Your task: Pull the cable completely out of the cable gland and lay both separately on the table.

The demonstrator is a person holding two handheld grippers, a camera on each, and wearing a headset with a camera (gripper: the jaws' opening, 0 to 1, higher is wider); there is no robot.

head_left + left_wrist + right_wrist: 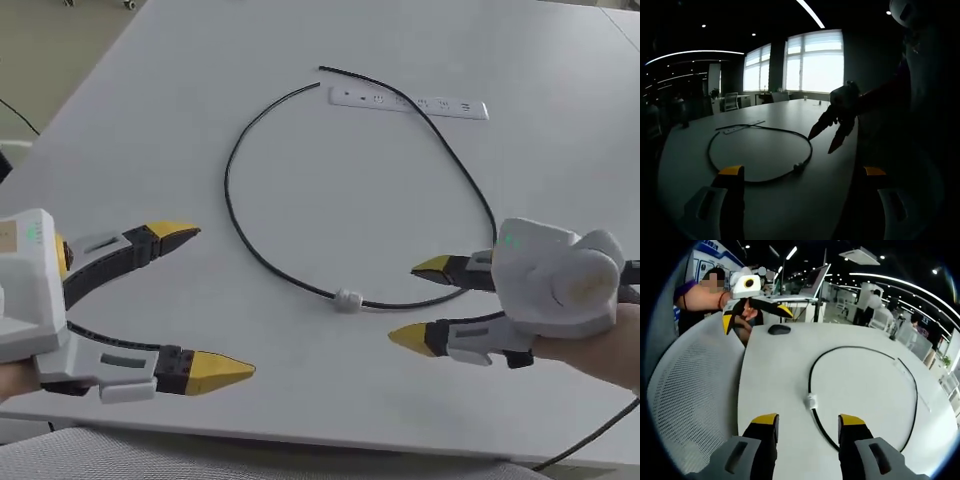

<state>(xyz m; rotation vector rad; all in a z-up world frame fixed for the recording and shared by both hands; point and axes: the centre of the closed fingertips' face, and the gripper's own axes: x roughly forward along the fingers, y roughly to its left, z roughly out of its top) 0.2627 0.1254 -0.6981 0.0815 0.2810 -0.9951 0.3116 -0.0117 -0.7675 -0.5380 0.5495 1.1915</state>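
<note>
A thin black cable (pixel 228 185) lies in a wide loop on the white table (pixel 130 130). A small white cable gland (pixel 347 299) is threaded on it at the near side of the loop and rests on the tabletop, with cable coming out of both its sides. At the far side, one cable end stops just beside the left end of a flat white power strip (pixel 408 103), and the other stretch lies across the strip.

Your left gripper (pixel 215 300), white-bodied with black, yellow-tipped jaws, is to the left of the gland. Its jaws are spread wide with nothing between them, well apart from the cable. Your right gripper (pixel 404 302) is just right of the gland, tips pointing toward it. Its jaws are parted and grasp nothing, and its upper jaw is near the cable.

In the left gripper view, your right gripper is held above the table. In the right gripper view, the gland lies ahead between the jaws, and a grey mesh chair back (pixel 690 390) stands beside the table's edge.
</note>
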